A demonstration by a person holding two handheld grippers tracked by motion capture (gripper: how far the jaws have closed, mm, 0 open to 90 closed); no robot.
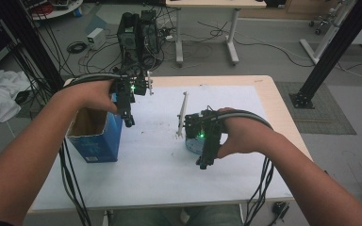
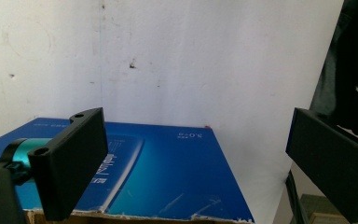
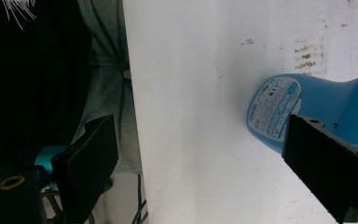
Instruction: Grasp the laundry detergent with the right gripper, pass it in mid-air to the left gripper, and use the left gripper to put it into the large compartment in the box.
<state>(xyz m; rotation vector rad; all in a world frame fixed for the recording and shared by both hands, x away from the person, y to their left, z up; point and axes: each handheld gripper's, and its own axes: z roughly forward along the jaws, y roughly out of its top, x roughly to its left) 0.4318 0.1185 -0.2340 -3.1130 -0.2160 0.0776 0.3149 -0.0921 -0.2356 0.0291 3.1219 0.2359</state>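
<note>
At the far left of the high view a white cloth [image 1: 0,96] lies on the floor beside the worktop [image 1: 273,101]. On the left edge of the worktop, which is covered by a white sheet [image 1: 155,155], stands a blue box [image 1: 96,141] with its top open and its brown inside showing. The left hand [image 1: 92,96] holds the left gripper [image 1: 128,118] just above the box's right side, pointing down toward the sheet. In the left gripper view its fingers [image 2: 72,161] stand wide apart with nothing between them; below them lies the glossy blue face of the box [image 2: 168,177] with a torn cardboard edge at the bottom, and the stained white sheet [image 2: 191,60] beyond.

Near the middle of the sheet a thin white stick-like thing [image 1: 183,115] lies roughly lengthwise, away from the person; what it is cannot be told. Just beside its near end a light blue bottle [image 1: 193,143] lies on the sheet, mostly hidden under the right gripper [image 1: 205,162]. The right hand [image 1: 242,134] holds that gripper above the bottle, pointing toward the person's side of the worktop. In the right gripper view its fingers [image 3: 324,165] are spread wide and hold nothing; the blue bottle [image 3: 307,112], with a printed label at its end, lies on the sheet behind the right-hand finger, and whether they touch cannot be told. Cables [image 1: 259,188] trail from both grippers over the near edge.
</note>
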